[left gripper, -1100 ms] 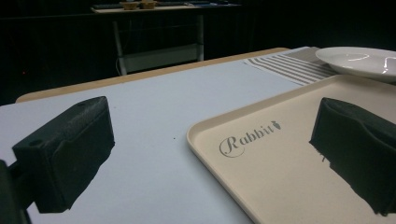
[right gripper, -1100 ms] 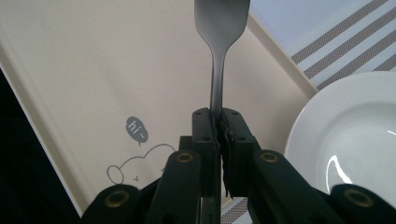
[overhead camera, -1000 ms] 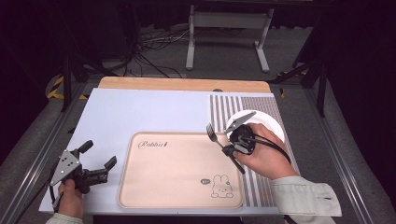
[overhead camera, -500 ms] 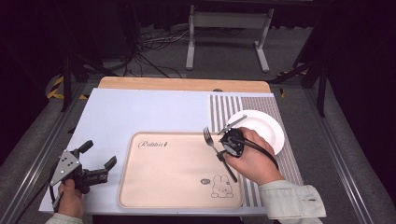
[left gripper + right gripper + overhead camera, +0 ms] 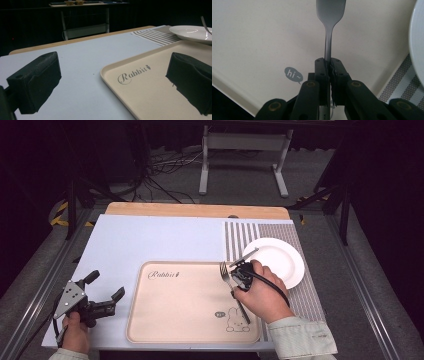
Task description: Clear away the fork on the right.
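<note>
My right gripper [image 5: 236, 279] is shut on a metal fork [image 5: 223, 269], low over the right part of a beige tray [image 5: 175, 320] printed with "Rabbit" and a bunny. In the right gripper view the jaws [image 5: 329, 61] pinch the fork [image 5: 329, 30] at its neck, with the head pointing away over the tray [image 5: 262, 37]. A white plate [image 5: 280, 260] lies just right of that hand. My left gripper [image 5: 106, 285] rests at the front left of the table, jaws wide open and empty [image 5: 113, 75], facing the tray [image 5: 150, 95].
A grey striped mat [image 5: 240, 237] lies under the plate [image 5: 192, 31] and runs along the tray's right side. The pale blue table sheet [image 5: 150, 240] ends at a wooden strip [image 5: 195, 210] at the back. Dark floor, cables and a stand lie beyond.
My right hand has carried the fork left and down, from the plate's edge to over the tray's right part. The left gripper has stayed put.
</note>
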